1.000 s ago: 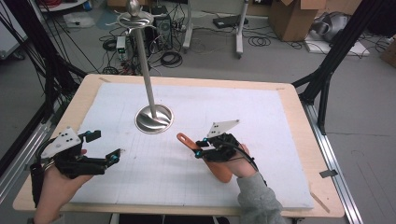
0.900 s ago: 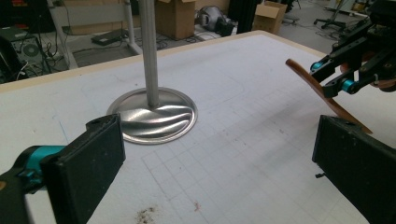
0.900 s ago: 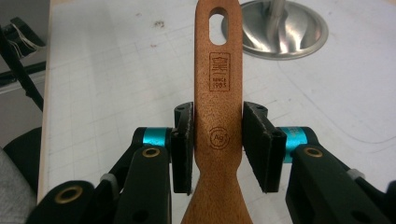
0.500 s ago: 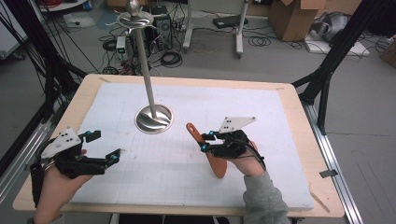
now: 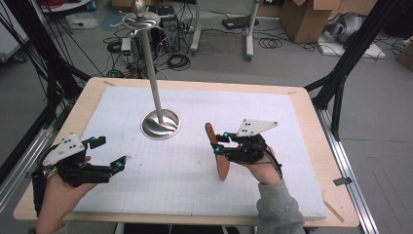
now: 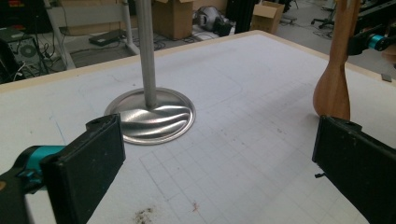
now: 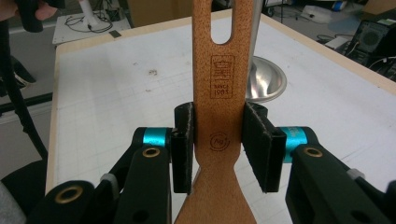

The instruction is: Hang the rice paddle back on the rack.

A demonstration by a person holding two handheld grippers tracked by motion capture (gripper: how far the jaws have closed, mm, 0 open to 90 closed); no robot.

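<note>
My right gripper (image 5: 220,144) is shut on a wooden spatula (image 5: 219,157), its pads pressing on the flat neck (image 7: 222,84) below the slotted handle end. The spatula stands nearly upright, handle end up and wide blade (image 6: 332,91) down by the white mat. A metal stand, with a round base (image 5: 160,125) and a tall pole (image 5: 151,73), rises from the mat left of the spatula. My left gripper (image 5: 111,152) rests open at the near left, nothing between its pads (image 6: 95,156). It faces the stand base (image 6: 154,116).
A white gridded mat (image 5: 272,190) covers most of the wooden table (image 5: 311,117). Black frame legs (image 5: 341,78) flank the table's sides. Cables, boxes and equipment lie on the floor beyond the far edge. A dark smudge (image 6: 144,214) marks the mat near my left gripper.
My right gripper has risen and shifted right with the spatula, swinging it from a low slant to nearly upright. The left gripper has stayed put.
</note>
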